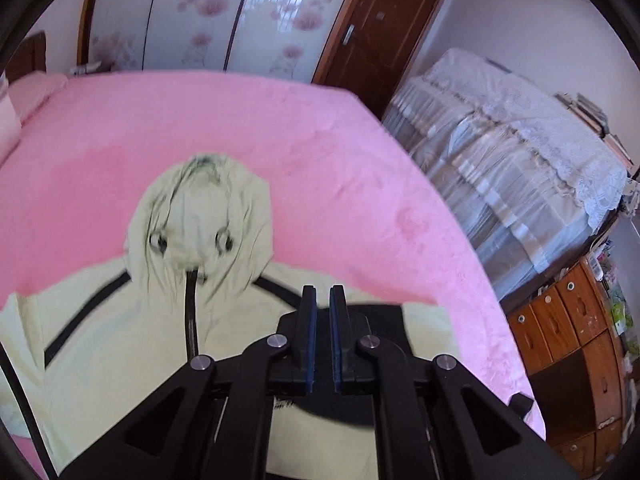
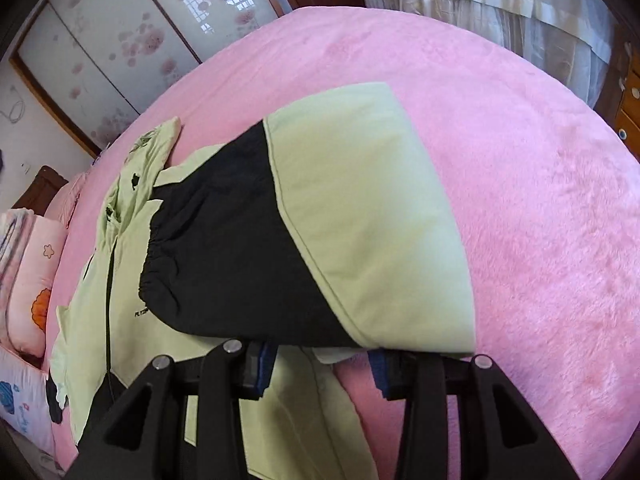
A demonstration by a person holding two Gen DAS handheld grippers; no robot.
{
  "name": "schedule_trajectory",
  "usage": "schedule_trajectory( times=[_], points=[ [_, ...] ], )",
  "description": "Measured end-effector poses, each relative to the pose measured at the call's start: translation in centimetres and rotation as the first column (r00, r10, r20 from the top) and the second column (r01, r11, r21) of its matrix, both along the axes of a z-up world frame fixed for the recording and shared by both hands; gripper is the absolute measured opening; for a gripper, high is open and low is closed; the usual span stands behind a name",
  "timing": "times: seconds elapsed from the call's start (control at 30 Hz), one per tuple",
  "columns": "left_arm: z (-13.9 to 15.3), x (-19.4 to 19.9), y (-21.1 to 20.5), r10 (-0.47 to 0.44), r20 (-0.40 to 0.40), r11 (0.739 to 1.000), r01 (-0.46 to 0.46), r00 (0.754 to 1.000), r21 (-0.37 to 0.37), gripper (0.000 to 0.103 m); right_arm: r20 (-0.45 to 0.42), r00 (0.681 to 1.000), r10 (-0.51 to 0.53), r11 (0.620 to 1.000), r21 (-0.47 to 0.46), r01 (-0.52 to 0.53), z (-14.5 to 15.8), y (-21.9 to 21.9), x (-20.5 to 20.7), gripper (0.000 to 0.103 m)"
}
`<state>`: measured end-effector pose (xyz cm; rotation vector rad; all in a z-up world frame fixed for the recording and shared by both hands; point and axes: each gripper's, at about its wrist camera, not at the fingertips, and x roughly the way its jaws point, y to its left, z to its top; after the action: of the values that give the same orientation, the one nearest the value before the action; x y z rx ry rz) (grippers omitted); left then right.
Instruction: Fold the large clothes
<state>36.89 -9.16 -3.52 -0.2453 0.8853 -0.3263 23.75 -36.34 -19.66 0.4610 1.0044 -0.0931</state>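
Observation:
A pale green hooded jacket [image 1: 132,332] with black trim and a black zip lies front up on the pink bed [image 1: 320,152], hood pointing away. My left gripper [image 1: 323,300] hovers above the jacket's chest with its jaws nearly together and nothing between them. In the right wrist view the jacket's sleeve [image 2: 340,216], green with a black cuffed end, is folded across the body [image 2: 92,280]. My right gripper [image 2: 320,364] is open, its fingers spread wide under the near edge of the sleeve, which hides the tips.
Pillows and folded bedding [image 2: 28,280] lie at the bed's head. A lace-covered piece of furniture [image 1: 520,152] and wooden drawers [image 1: 568,320] stand beside the bed. A sliding floral wardrobe [image 1: 192,12] and a brown door [image 1: 384,24] are behind.

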Motion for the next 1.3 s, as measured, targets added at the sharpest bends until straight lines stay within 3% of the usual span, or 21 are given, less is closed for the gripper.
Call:
schedule_trajectory(
  times=[0.03,0.2,0.43,0.57,0.7,0.73,0.77,0.8,0.83,0.87,1.0,1.3],
  points=[
    [-1.5,0.2,0.1,-0.014,-0.034,1.0,0.014,0.999,-0.001,0.013,0.0,1.0,0.003,1.0,0.001,-0.003,0.0,0.0,-0.2,0.04],
    [-8.8,0.4,-1.3,-0.079,-0.174,0.997,0.081,0.982,0.005,0.053,-0.007,1.0,0.01,1.0,-0.007,-0.01,-0.2,-0.5,-1.1,0.04],
    [-17.2,1.7,-2.4,-0.079,-0.344,0.997,0.075,0.936,-0.024,0.054,-0.008,1.0,0.014,1.0,-0.01,-0.014,-0.6,-0.6,-2.3,0.04],
    [-20.6,2.3,-2.8,-0.071,-0.398,0.997,0.059,0.914,-0.042,0.055,-0.01,1.0,0.017,1.0,-0.009,-0.017,-0.9,-0.6,-2.6,0.04],
    [-21.3,2.5,-3.9,-0.085,-0.374,0.995,0.056,0.924,-0.087,0.082,-0.012,1.0,0.021,1.0,-0.009,-0.021,-1.4,-0.5,-2.8,0.04],
    [-21.3,2.5,-4.4,-0.075,-0.371,0.996,0.053,0.926,-0.069,0.082,-0.014,1.0,0.022,1.0,-0.01,-0.022,-1.6,-0.5,-2.8,0.04],
    [-21.3,2.5,-5.1,-0.075,-0.365,0.997,0.062,0.928,-0.049,0.075,-0.014,1.0,0.023,1.0,-0.009,-0.023,-1.8,-0.5,-2.9,0.04],
    [-21.1,2.3,-6.0,-0.086,-0.355,0.996,0.083,0.931,-0.025,0.046,-0.014,1.0,0.024,1.0,-0.008,-0.024,-1.8,-0.5,-2.9,0.04],
    [-21.1,2.4,-6.6,-0.081,-0.358,0.996,0.09,0.93,0.011,0.031,-0.014,1.0,0.026,1.0,-0.008,-0.026,-1.9,-0.6,-2.9,0.04],
    [-21.1,2.5,-7.2,-0.08,-0.376,0.995,0.099,0.923,0.03,0.031,-0.015,1.0,0.027,1.0,-0.006,-0.027,-1.9,-0.7,-3.0,0.04],
    [-18.4,1.6,-8.8,-0.055,-0.324,0.994,0.083,0.945,0.073,0.026,-0.018,0.999,0.03,1.0,0.001,-0.03,-1.7,-0.8,-3.0,0.04],
    [-3.4,0.8,-8.5,-0.024,-0.083,0.999,0.02,0.996,-0.05,0.025,-0.011,0.999,0.031,0.999,0.034,-0.031,-1.8,-0.9,-2.8,0.04]
  ],
)
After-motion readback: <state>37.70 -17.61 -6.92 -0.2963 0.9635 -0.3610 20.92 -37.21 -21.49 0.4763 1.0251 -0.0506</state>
